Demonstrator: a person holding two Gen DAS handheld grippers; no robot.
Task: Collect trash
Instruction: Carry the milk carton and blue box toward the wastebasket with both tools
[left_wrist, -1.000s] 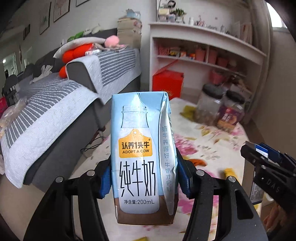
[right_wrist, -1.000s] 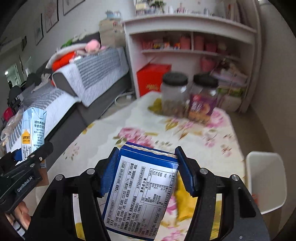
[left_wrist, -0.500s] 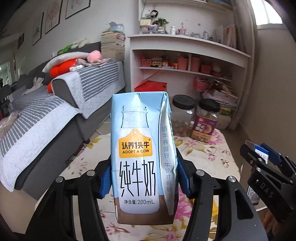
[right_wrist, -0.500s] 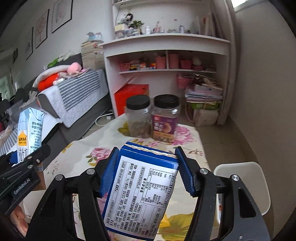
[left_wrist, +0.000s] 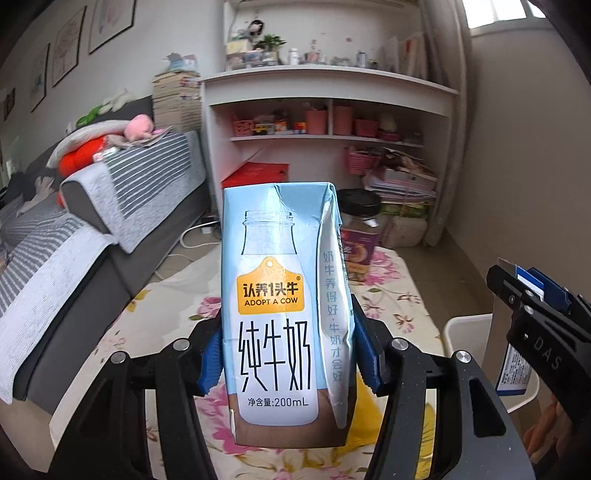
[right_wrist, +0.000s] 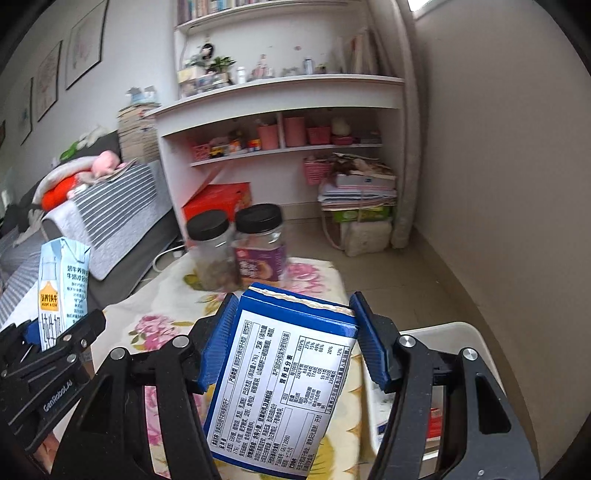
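My left gripper (left_wrist: 286, 354) is shut on a light-blue milk carton (left_wrist: 280, 295), held upright above the floral table (left_wrist: 166, 314). The carton also shows in the right wrist view (right_wrist: 62, 288) at the far left. My right gripper (right_wrist: 293, 339) is shut on a blue and white box (right_wrist: 284, 384) with a nutrition label, tilted, above the table's right end. The box shows in the left wrist view (left_wrist: 517, 369) at the right. A white bin (right_wrist: 443, 332) stands just right of the table, below the right gripper, with some wrappers inside.
Two black-lidded jars (right_wrist: 236, 251) stand at the table's far end. A grey sofa (left_wrist: 92, 206) with striped covers runs along the left. A white shelf unit (left_wrist: 325, 110), a red box (right_wrist: 218, 199) and stacked papers (right_wrist: 358, 188) are behind the table.
Both grippers have moved forward and to the right along the table with their items. The jars and shelf look closer, and the white bin has come into the left view.
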